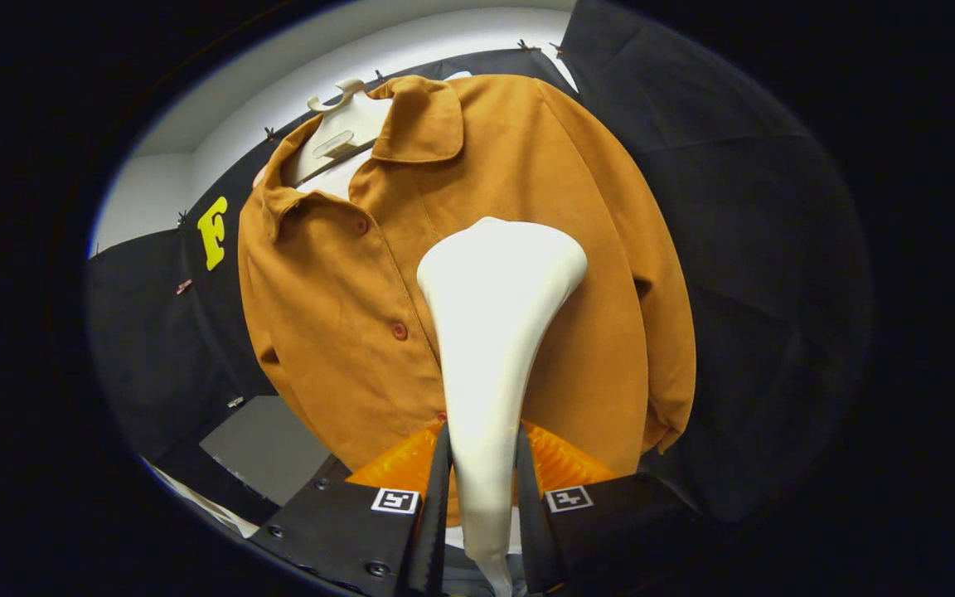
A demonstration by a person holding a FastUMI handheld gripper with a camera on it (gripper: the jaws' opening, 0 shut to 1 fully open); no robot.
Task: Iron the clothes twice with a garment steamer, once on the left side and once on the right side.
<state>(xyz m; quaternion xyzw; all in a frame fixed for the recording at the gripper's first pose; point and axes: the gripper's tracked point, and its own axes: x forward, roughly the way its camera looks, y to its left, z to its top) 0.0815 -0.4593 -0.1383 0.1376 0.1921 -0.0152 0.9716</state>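
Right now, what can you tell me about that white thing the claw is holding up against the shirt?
It is the garment steamer, smooth and glossy white, plastic by the look. Its narrow handle sits clamped between the two fingers of the claw, then it widens upward into a broad, rounded head. It stands roughly upright, the head in front of the hanging brown shirt, just beside the button line. Whether the head touches the cloth cannot be told.
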